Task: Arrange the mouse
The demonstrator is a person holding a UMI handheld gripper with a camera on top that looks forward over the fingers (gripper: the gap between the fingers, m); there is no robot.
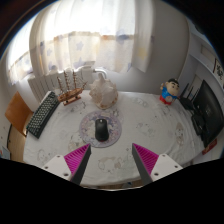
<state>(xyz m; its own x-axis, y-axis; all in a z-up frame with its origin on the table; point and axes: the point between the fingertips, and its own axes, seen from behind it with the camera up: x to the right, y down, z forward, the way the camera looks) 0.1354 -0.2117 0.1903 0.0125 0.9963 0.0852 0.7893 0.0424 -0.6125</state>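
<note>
A black mouse (pixel 101 129) lies on a round patterned mouse mat (pixel 102 126) in the middle of a white table (pixel 150 125). My gripper (pixel 112 160) is open, well short of the mouse, with only bare tabletop between its fingers. The pink pads (pixel 74 160) show on the inner faces of both fingers. The mouse sits just ahead of the left finger and slightly beyond it.
A black keyboard (pixel 41 114) lies at the left of the table. A small wooden rack (pixel 70 88) and a pale lumpy object (pixel 103 94) stand at the back. A cartoon figure toy (pixel 168 94) and a dark monitor (pixel 207 107) are at the right. Curtains hang behind.
</note>
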